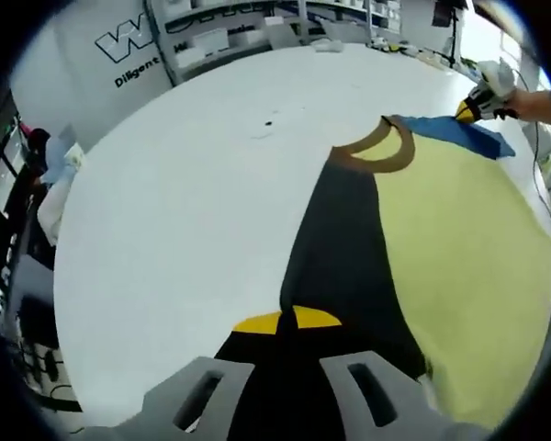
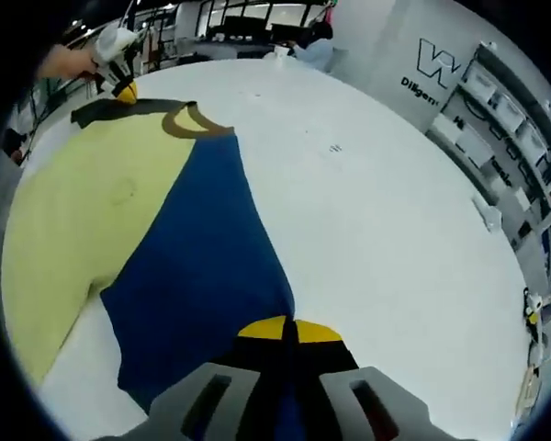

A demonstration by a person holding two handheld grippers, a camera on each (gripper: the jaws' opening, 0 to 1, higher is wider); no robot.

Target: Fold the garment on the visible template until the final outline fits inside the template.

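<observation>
Item: short-sleeved T-shirt (image 2: 119, 211) of soft fabric, pale yellow body, one black sleeve, one blue sleeve, brown ribbed collar (image 1: 378, 152). Location: lying flat on the white table (image 1: 193, 211), spread nearly full width.

Left gripper (image 1: 287, 323), yellow-tipped: jaws closed together on the black sleeve (image 1: 335, 248), the cloth pinched between the tips. Right gripper (image 2: 286, 331), yellow-tipped: jaws likewise closed on the blue sleeve (image 2: 207, 266). Each gripper also appears at the far end of the garment in the other's view, held by a person's hand.

Template: no outline can be made out on the table.

Progress, as judged: early. Both sleeves are grasped but no fold is visible in the yellow body; sleeve folds and body folds remain.

Surroundings: grey wall with white lettering (image 2: 432, 69), shelving (image 2: 510, 129).
</observation>
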